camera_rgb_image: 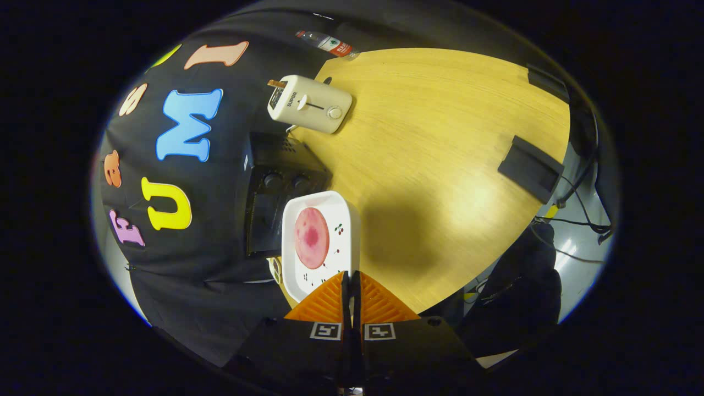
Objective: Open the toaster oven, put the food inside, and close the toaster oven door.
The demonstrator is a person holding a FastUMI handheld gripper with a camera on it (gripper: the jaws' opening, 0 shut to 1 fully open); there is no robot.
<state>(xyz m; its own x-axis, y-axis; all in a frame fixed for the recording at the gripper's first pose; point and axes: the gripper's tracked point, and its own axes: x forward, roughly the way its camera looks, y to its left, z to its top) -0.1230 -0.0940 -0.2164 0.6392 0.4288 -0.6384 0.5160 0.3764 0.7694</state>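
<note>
A white square plate (346, 220) carries a round pink slice of food (311, 237). My gripper (350, 283) is shut on the plate's near rim, and both fingers press against it. The plate hangs above the wooden table (440, 137) and throws a dark shadow on it. Just beyond the plate stands the black toaster oven (275, 165), with two knobs (272, 180) and a dark door front (263, 225). The plate covers part of the oven's front. Whether the door is open I cannot tell.
A white pop-up toaster (309, 103) stands beyond the oven, by the booth's cloth wall. A water bottle (328, 43) lies farther off. Two black blocks (531, 168) (544, 82) sit at the table's far edge, with cables (577, 220) past it.
</note>
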